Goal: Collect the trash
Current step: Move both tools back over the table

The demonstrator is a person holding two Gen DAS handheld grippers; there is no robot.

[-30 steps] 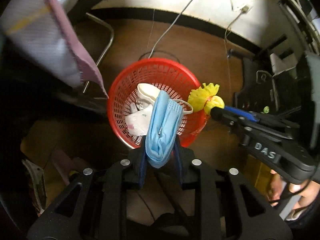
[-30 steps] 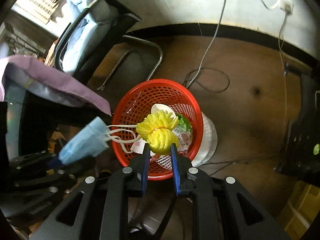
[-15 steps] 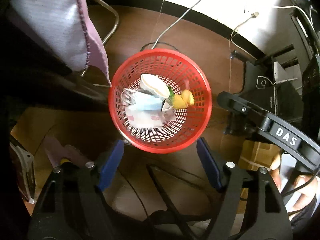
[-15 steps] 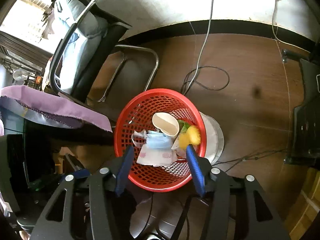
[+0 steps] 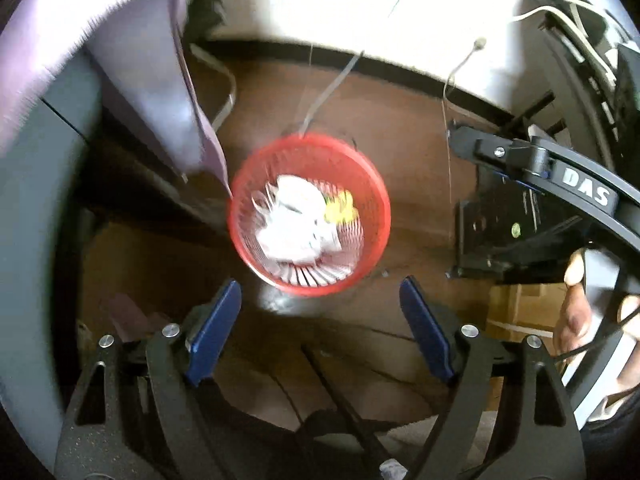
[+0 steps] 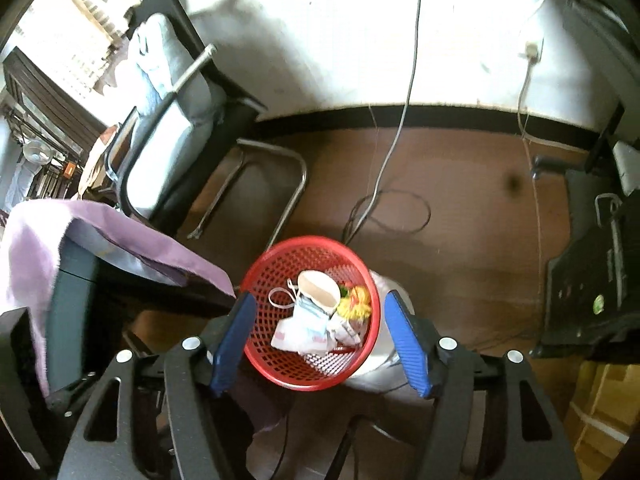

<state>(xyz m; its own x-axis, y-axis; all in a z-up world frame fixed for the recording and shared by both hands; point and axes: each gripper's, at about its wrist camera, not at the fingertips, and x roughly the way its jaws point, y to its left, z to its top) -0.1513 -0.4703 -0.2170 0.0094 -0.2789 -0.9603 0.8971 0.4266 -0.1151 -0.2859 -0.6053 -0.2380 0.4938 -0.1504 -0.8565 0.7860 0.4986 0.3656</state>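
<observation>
brown floor (image 6: 460,248), white wall (image 6: 340,32), red basket (image 6: 280,368); left tool (image 5: 320,320) and right tool (image 6: 320,344) both opening, empty.

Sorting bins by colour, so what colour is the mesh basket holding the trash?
Red. The basket shows best in the right wrist view.

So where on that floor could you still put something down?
Bare brown wooden floor lies between the round red mesh basket and the black skirting, right of the grey looped cable. It is crowded left of the basket: chrome-legged chair and purple cloth.
</observation>
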